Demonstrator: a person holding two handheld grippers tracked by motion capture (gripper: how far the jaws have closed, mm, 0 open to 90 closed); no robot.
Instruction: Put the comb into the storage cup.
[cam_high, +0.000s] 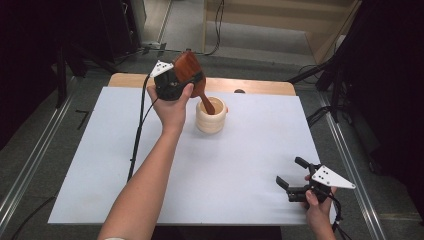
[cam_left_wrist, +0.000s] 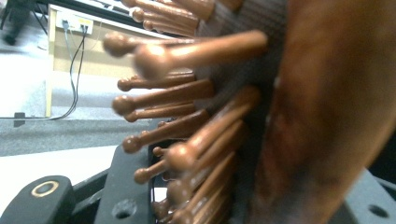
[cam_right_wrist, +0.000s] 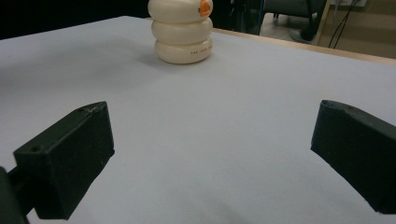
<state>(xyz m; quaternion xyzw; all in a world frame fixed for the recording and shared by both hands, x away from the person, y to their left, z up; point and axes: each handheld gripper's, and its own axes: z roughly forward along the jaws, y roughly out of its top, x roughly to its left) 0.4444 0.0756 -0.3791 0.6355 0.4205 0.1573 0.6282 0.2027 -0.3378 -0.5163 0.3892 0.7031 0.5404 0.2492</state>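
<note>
While the nearer hand waits, the work goes on at the far side of the worktop (cam_high: 150, 165)
Right claw (cam_high: 291, 178): nearest, resting low at the right front corner of the white sheet, jaws spread wide with nothing between them; in the right gripper view they frame bare sheet
Worktop: white sheet over a wooden board, whose far edge shows as a tan strip
Holder (cam_high: 211, 116): cream, ribbed like three stacked rings, an orange mark near its rim (cam_right_wrist: 204, 6), upright past the middle of the sheet, well apart from the right claw
Left claw (cam_high: 181, 82): raised over the far side, just left of and above the holder, clenched on the head of the hairbrush
Hairbrush (cam_high: 190, 70): reddish-brown wood, tilted, head up in the claw, handle (cam_high: 206, 104) slanting down with its tip inside the holder's mouth; the left gripper view shows its round-tipped bristles (cam_left_wrist: 187, 140) close up, beside the wooden back (cam_left_wrist: 327, 112)
Step in hand: by my reading, standing the brush in the holder, handle first; the tip is in but the brush looks not yet seated
Next move: likely lower the handle to the bottom, bring the brush more upright so it does not lever the light holder over, then release; the right claw could steady the holder if it rocks
</note>
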